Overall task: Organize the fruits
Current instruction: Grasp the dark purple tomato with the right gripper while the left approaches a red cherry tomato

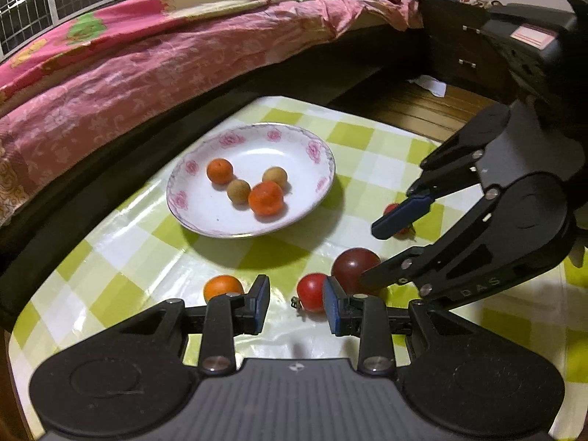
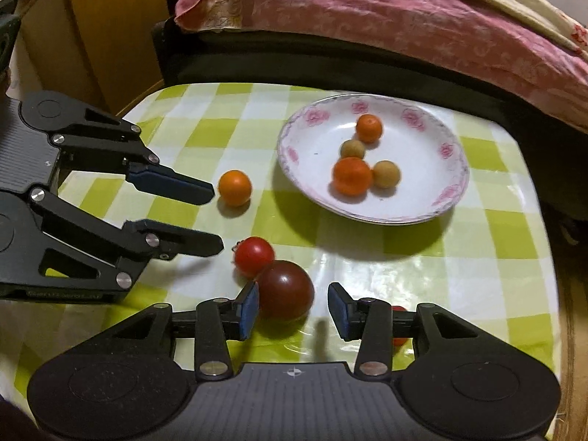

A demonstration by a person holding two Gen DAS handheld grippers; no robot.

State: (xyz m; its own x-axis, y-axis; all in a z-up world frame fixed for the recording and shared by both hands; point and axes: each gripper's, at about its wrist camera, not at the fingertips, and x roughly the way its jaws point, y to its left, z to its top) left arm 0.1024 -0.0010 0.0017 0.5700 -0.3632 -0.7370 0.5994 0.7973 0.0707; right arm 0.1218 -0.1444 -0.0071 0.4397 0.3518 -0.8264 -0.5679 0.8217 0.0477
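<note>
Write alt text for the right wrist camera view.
The open right claw hovers at a dark red fruit on a green checked tablecloth. Beyond, a floral plate holds four small fruits; the open left claw enters from the left.

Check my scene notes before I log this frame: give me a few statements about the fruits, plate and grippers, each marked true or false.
1. The plate holds four fruits. True.
2. The dark red tomato lies on the plate. False: it sits on the checked tablecloth, touching the small red tomato.
3. The right gripper is clamped on a fruit. False: its jaws stand open, the dark red tomato just ahead.
4. The left gripper is open and empty. True.
5. One orange fruit lies off the plate. True.
</note>
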